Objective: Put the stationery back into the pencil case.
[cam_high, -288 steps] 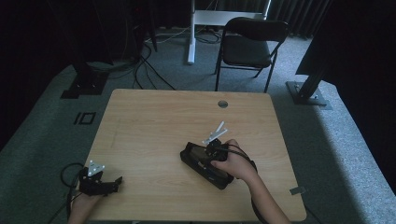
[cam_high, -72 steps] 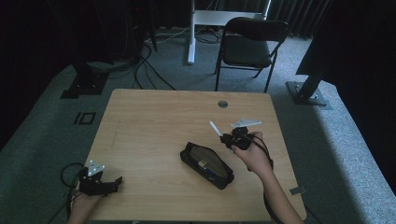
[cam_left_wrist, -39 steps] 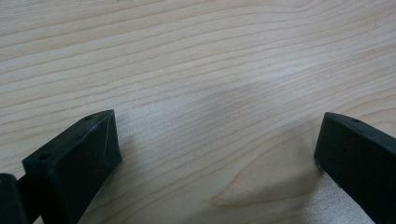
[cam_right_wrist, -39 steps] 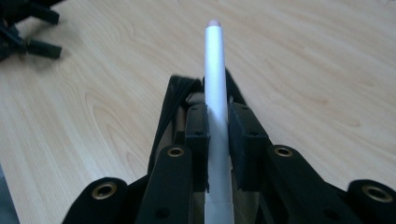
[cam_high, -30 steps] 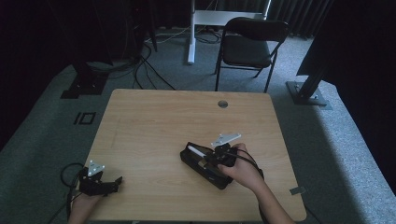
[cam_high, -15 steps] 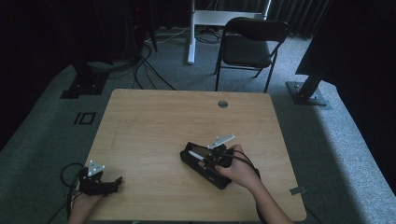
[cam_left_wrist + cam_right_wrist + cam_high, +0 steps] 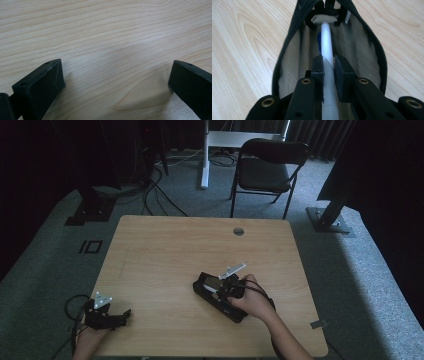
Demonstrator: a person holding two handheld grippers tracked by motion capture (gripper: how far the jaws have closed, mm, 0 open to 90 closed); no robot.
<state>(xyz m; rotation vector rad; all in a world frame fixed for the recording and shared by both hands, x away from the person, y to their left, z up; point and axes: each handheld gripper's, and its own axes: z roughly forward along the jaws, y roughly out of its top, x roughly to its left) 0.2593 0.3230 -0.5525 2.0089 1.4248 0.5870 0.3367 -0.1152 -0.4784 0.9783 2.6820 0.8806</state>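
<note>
At the near right of the wooden table, the right gripper lowers a white pen into an open black pencil case, its jaws clamped narrowly on the barrel. Seen along the right gripper in its own view, the pen runs from between the jaws straight up toward twelve o'clock, its far end reaching the case's far end where the zipper curves round, and something blue, too hidden to identify, lies in the grey lining at the pen's eleven o'clock. The pen appears to be well inside the mouth of the pencil case but is not yet let go, so the job reads as nearly done: what seems left is to release the pen, draw the gripper out and perhaps close the zipper, which stands fully open. From above, the case lies slantwise at about five o'clock from the table's middle, under the person's right hand. The left gripper rests at the table's seven o'clock corner, well apart from the case; in its own view the left gripper has its jaws spread wide over bare wood, holding nothing. A black chair stands beyond the table's far edge at one o'clock.
</note>
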